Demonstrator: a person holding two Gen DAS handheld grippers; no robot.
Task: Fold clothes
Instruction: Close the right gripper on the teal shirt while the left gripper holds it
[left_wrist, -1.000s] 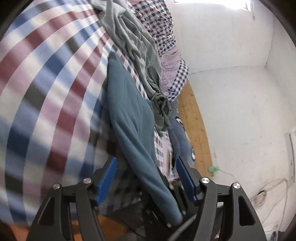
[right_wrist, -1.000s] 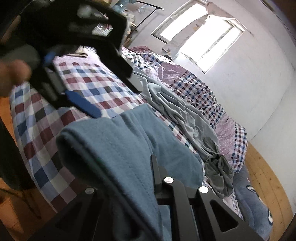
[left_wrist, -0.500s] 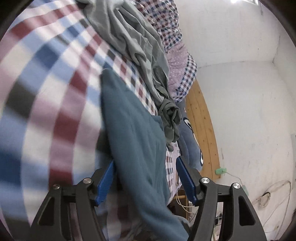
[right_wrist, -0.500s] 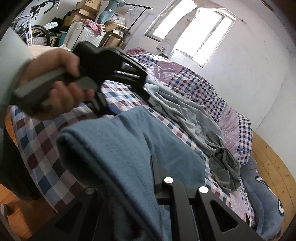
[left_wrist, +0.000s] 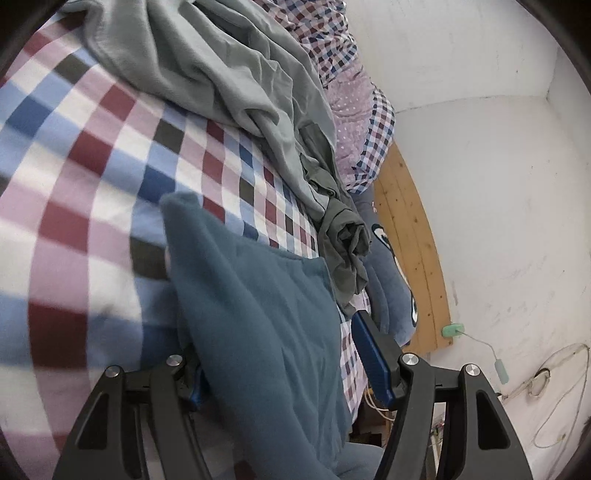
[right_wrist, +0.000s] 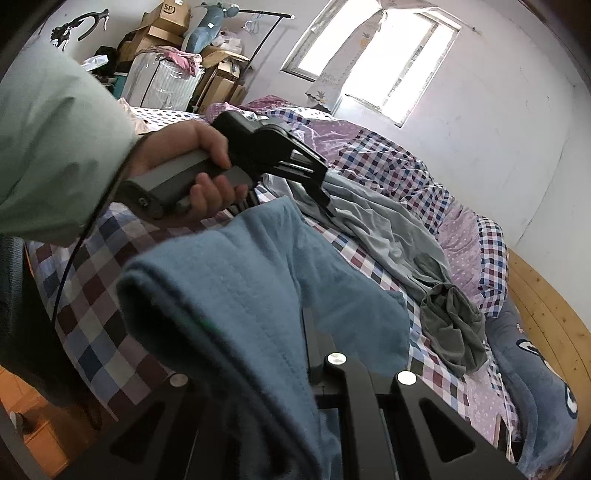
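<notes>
A teal fleece garment (right_wrist: 236, 295) hangs above the checked bed sheet (right_wrist: 85, 354). My right gripper (right_wrist: 308, 332) is shut on its near edge, and the cloth drapes over the fingers and hides the tips. In the left wrist view the same teal garment (left_wrist: 258, 317) runs between the wide-apart jaws of my left gripper (left_wrist: 277, 343). It covers the left blue pad, while the right blue pad (left_wrist: 373, 358) stands clear of it. A hand holds the left gripper (right_wrist: 325, 199) over the cloth's far end.
A light grey garment (left_wrist: 229, 74) and a bunched dark grey one (left_wrist: 343, 236) lie farther along the bed. A purple checked quilt (right_wrist: 388, 162) is against the wall. A blue plush cushion (right_wrist: 535, 387) lies at the bed's end, by a wooden floor (left_wrist: 417, 229). Boxes and a suitcase (right_wrist: 162, 85) stand behind.
The left gripper and its hand have moved across the bed toward the grey garment. The teal cloth's far corner now sits lower and nearer in the left wrist view. The right gripper keeps its hold.
</notes>
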